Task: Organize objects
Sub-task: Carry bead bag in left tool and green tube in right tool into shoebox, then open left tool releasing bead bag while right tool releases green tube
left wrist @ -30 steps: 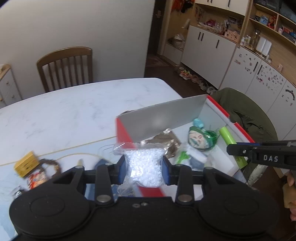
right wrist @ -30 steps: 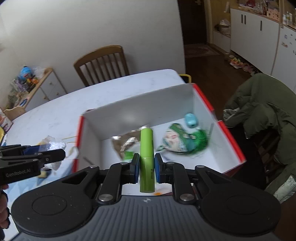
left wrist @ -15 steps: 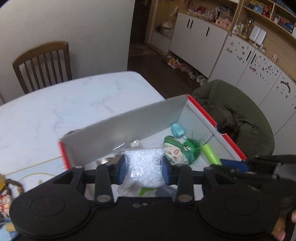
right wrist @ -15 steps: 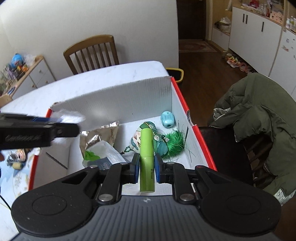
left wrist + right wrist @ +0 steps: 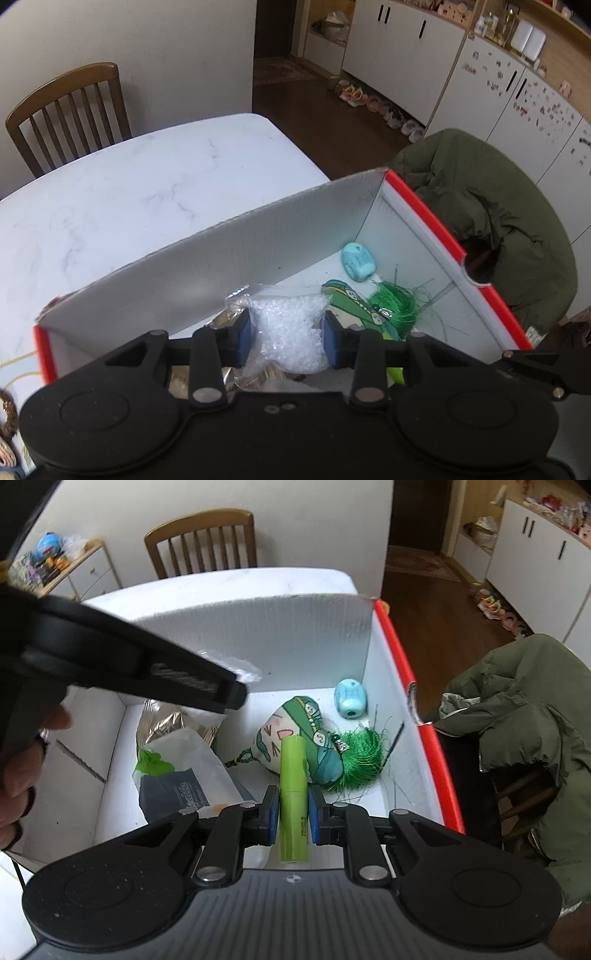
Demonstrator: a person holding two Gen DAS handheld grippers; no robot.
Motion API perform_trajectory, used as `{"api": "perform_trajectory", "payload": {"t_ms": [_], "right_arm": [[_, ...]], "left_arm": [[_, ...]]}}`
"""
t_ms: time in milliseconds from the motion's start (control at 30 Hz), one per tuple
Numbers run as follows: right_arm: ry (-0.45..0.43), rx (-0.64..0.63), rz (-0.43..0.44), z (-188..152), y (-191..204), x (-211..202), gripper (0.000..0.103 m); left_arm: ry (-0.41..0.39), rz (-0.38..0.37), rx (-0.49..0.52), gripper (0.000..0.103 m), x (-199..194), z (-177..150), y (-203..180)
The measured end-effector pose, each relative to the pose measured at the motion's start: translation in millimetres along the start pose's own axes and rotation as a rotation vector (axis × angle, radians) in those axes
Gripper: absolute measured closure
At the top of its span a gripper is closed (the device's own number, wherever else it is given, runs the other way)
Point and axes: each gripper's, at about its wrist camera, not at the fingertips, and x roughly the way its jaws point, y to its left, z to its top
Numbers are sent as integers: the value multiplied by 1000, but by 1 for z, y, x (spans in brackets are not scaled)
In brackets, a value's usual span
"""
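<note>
A white box with red rims stands on the marble table. My left gripper is shut on a clear bag of white beads held over the box's inside. My right gripper is shut on a lime green tube, also above the box. On the box floor lie a green-haired doll head, a light blue sharpener, a foil packet and a white bag with a dark card.
A chair draped with an olive jacket stands right of the box. A wooden chair sits at the table's far side. The left gripper's body and a hand cross the right wrist view. White cabinets line the far wall.
Both grippers have moved forward over the box with their loads still held. The left gripper has come across from the table's left side to above the box.
</note>
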Motion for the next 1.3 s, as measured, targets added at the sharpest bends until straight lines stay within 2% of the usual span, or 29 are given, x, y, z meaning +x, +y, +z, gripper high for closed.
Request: {"api": "perform_trajectory", "payload": {"t_ms": [300, 433, 767, 867, 933, 967, 1067, 1200, 1300], "right_arm": [[32, 19, 26, 0, -8, 11, 87], [36, 23, 41, -1, -9, 13, 87], [29, 48, 50, -4, -15, 14, 86], [17, 57, 56, -4, -17, 12, 86], [16, 64, 60, -4, -19, 11, 86], [15, 69, 64, -4, -20, 10, 86], [13, 75, 66, -4, -22, 8, 86], [-2, 86, 73, -6, -24, 2, 82], [-18, 90, 80, -7, -24, -5, 82]], "left_arm": [[69, 18, 9, 67, 31, 3, -1], [85, 22, 30, 66, 38, 4, -6], [110, 20, -6, 63, 41, 4, 4], [110, 14, -18, 56, 39, 3, 5], [98, 18, -22, 43, 35, 2, 4], [91, 20, -19, 41, 33, 1, 4], [80, 18, -16, 39, 31, 0, 3], [59, 12, -27, 32, 22, -2, 4], [45, 12, -31, 31, 14, -3, 4]]}}
